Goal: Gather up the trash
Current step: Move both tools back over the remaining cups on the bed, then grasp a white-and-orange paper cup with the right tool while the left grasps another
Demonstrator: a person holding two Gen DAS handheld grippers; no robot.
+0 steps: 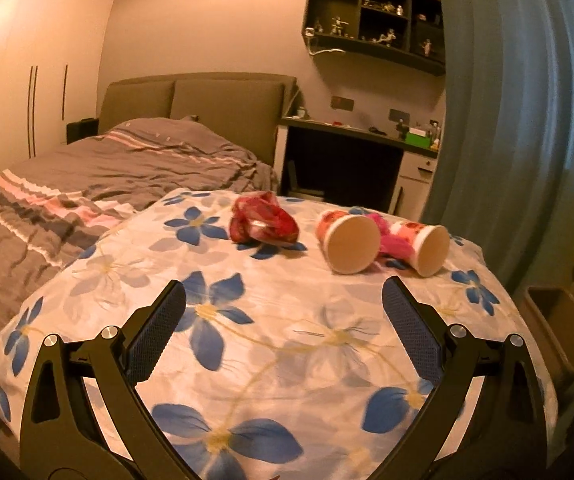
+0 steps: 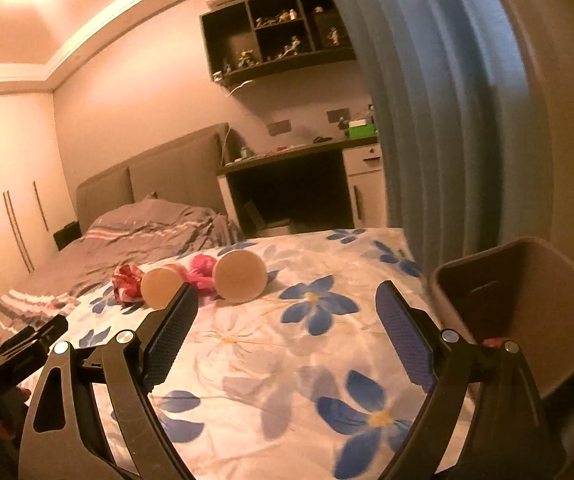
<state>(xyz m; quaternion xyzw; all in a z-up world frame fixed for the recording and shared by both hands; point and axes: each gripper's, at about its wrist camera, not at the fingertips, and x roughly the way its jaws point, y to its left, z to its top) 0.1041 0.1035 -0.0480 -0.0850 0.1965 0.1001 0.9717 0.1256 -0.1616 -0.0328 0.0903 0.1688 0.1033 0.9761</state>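
My left tongs [image 1: 283,316] and right tongs [image 2: 287,320] hang spread and empty over the floral quilt [image 1: 287,360]. Two tipped cups [image 1: 347,244] and crumpled wrappers [image 1: 263,222] lie at twelve o'clock; the bin [image 2: 527,300] waits at three o'clock, likely for short drops.

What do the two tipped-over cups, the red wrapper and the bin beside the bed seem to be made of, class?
Cups: probably paper, matte cream bases, printed walls.
Red wrapper: likely thin plastic film, glossy and crumpled.
Bin: apparently rigid plastic, smooth brown walls.
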